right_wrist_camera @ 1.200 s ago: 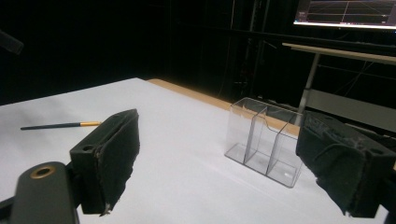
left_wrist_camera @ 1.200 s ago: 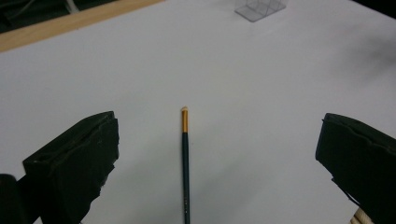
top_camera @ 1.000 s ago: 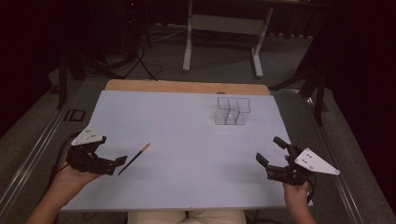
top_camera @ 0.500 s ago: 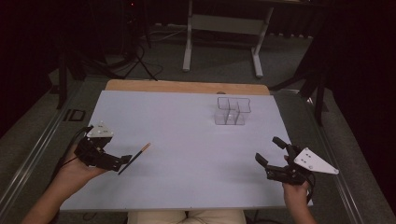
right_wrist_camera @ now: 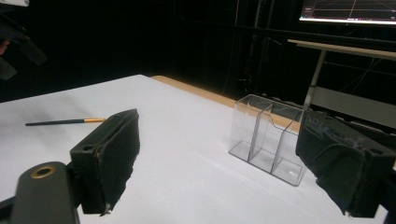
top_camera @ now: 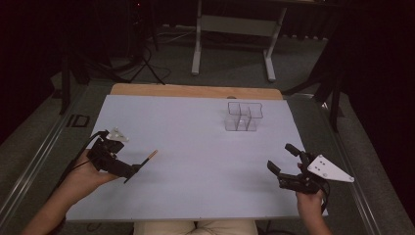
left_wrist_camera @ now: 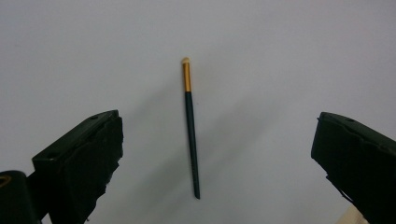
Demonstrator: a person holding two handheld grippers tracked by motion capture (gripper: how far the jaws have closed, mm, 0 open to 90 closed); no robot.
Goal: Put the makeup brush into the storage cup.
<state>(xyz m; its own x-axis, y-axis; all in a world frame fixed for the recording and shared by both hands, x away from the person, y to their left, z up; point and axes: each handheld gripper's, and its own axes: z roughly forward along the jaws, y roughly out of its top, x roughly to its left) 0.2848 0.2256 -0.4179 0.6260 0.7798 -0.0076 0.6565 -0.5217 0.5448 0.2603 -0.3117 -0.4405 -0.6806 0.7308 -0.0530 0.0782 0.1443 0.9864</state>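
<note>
A thin brush (top_camera: 146,160) with a dark handle, gold ferrule and pale tip lies flat on the white table sheet (top_camera: 195,161) at the left. My left gripper (top_camera: 131,170) hovers over its dark end, open. In the left gripper view the brush (left_wrist_camera: 190,130) lies lengthwise between the wide-apart jaws of the left gripper (left_wrist_camera: 217,140), untouched. My right gripper (top_camera: 280,156) is open near the front right edge with nothing in it. In the right gripper view the right gripper (right_wrist_camera: 217,126) faces a clear divided organizer (right_wrist_camera: 268,140), with the brush (right_wrist_camera: 65,122) far off to the left.
The clear organizer (top_camera: 243,116) stands at the back right of the sheet. A wooden table edge (top_camera: 195,91) runs along the far side. Metal stand legs (top_camera: 198,44) and cables lie on the dark floor beyond.
My left gripper has moved right and tipped down over the brush's dark end. The brush and my right gripper have stayed put.
</note>
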